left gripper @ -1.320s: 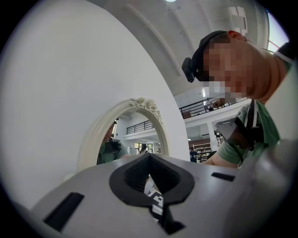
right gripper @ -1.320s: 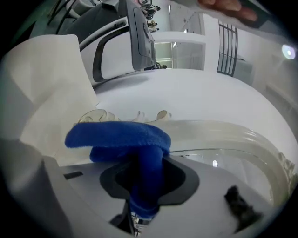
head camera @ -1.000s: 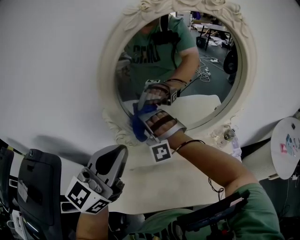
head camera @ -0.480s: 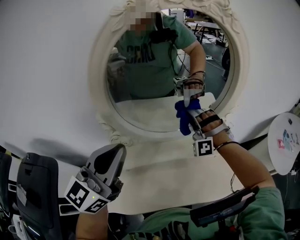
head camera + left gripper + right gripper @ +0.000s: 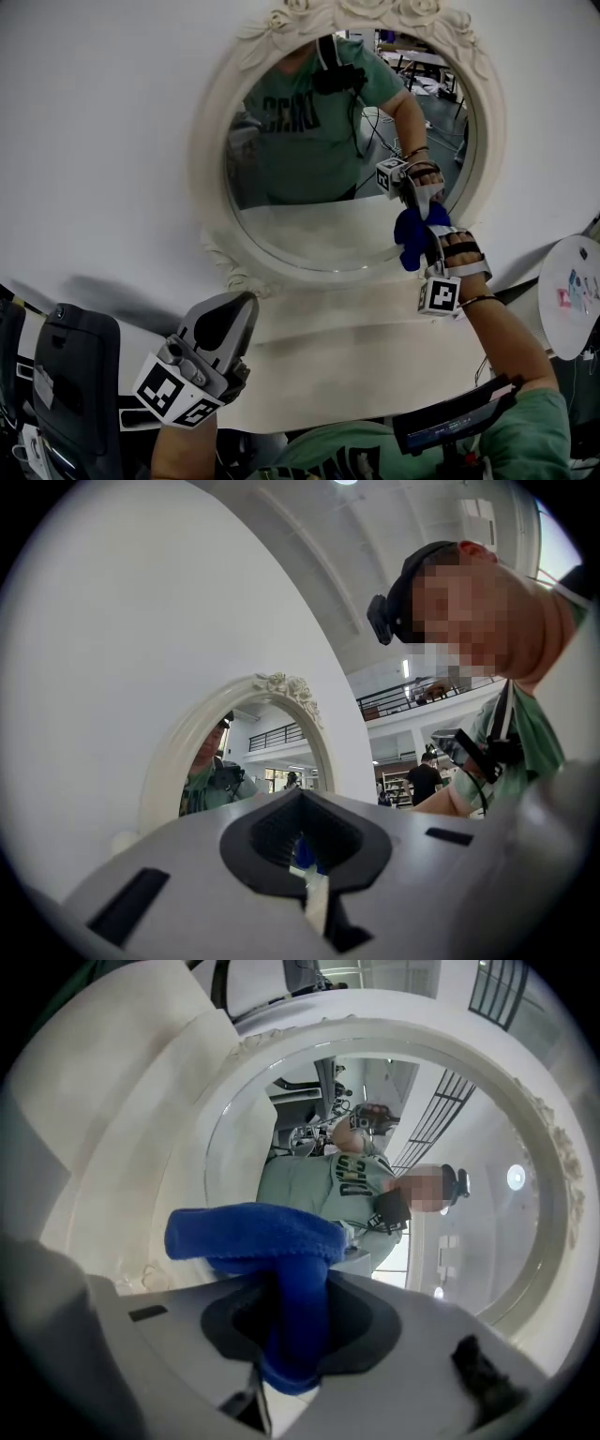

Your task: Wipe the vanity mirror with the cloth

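Note:
An oval vanity mirror (image 5: pixel 309 159) in an ornate cream frame hangs on the white wall above a cream vanity top (image 5: pixel 328 352). My right gripper (image 5: pixel 419 225) is shut on a blue cloth (image 5: pixel 410 239) and presses it to the lower right of the glass, near the frame. In the right gripper view the cloth (image 5: pixel 272 1251) folds over the jaws of the right gripper (image 5: pixel 291 1335), with the mirror (image 5: pixel 375 1147) right ahead. My left gripper (image 5: pixel 228 309) is held low at the left, shut and holding nothing. In its own view the left gripper (image 5: pixel 302 850) points up at the mirror (image 5: pixel 253 752).
A round white side table (image 5: pixel 572 291) stands at the right edge. A black chair (image 5: pixel 75 375) sits at the lower left. The person's reflection fills the upper glass.
My right gripper has swept the cloth rightward along the lower glass, from the lower left to the lower right. The left gripper has stayed put.

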Motion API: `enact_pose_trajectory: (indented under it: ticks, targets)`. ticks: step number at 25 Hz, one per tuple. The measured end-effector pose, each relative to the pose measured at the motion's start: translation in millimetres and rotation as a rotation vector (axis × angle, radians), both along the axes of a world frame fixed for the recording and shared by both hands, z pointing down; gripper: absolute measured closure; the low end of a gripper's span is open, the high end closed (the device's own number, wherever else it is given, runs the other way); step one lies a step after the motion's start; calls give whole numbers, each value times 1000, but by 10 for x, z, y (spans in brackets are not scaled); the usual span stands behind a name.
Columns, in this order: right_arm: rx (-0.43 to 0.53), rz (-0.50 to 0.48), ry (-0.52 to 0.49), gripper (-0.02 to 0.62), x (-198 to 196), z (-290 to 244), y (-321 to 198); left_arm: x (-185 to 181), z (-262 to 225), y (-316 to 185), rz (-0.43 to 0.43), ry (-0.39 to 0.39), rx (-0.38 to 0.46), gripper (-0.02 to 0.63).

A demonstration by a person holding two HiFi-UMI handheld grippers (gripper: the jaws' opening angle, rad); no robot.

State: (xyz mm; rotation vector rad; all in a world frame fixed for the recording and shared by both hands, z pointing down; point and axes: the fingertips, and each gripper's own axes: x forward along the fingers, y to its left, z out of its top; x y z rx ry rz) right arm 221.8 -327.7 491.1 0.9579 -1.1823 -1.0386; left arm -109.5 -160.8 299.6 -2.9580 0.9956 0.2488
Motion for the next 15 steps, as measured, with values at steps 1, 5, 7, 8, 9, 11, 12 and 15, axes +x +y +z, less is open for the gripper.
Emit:
enact_pose_trajectory:
  ticks: [1,5,7,8,9,11,12,15]
  targets:
    - [-5,-16,-17,486,-110,10,17,-2,5,-2,0,-1,-1,609]
    - [-25,-210,-46,486,-1065,136,98,-6,16,-12,-1,-2,-3,609]
    - [-25,-330,-87,486,-1719,204,143,-13,14,-9,-3,-1,-2,609]
    - [-27,-383,-108,486,-2034,252,171,-17,16,-8,-4,-1,-3,609]
    - [-33,-429,-119,486,-2323,315,197,-23,19,-6,-6,-3,-4,609]
    - [-49,-494,-120,486,-2809,461,222,-43,26,-5,-11,-7,-7,609]
    - [-61,-513,-116,485,-3000,533,217,-59,28,-4,-14,-8,-7,609]
    - [-114,-517,-123,489,-3284,700,157,-117,36,-6,-27,-7,-9,609]
